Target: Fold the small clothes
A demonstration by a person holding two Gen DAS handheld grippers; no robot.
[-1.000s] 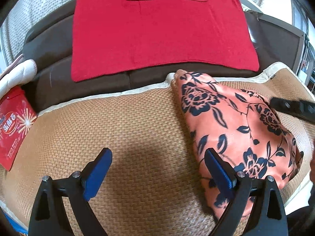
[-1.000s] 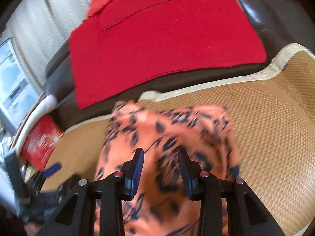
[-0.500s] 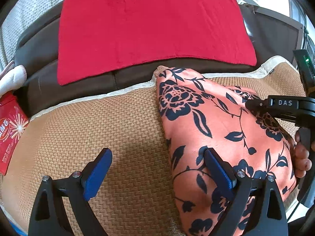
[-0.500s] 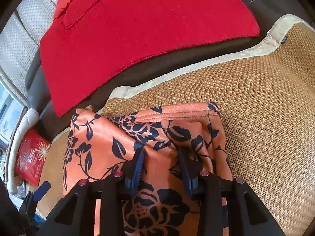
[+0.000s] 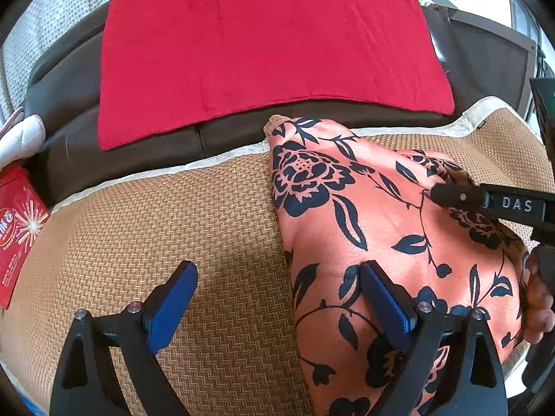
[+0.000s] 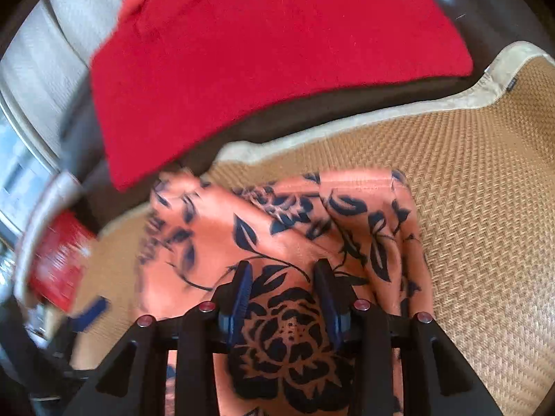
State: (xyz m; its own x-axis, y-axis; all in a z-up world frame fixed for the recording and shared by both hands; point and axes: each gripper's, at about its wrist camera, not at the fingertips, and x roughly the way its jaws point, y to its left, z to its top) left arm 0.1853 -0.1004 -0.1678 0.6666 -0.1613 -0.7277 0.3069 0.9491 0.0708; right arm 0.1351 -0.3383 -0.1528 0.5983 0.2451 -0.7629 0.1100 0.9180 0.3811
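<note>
Floral garment [image 5: 381, 235]: bunched on woven mat [image 5: 208, 228], just below red cloth [image 5: 270, 52]. Soft, slippery, light; best pinched at hem corners. Right tongs [image 6: 282, 284] narrowed around a raised fold; left tongs [image 5: 277, 298] wide, empty.

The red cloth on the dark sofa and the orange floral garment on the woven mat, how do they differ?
The plain red cloth lies flat and smooth; the orange garment with dark blue flowers is bunched and creased. The red cloth rests untouched on the dark sofa; the orange garment sits on the woven mat with gripper fingers against it. Both are soft fabric.
</note>
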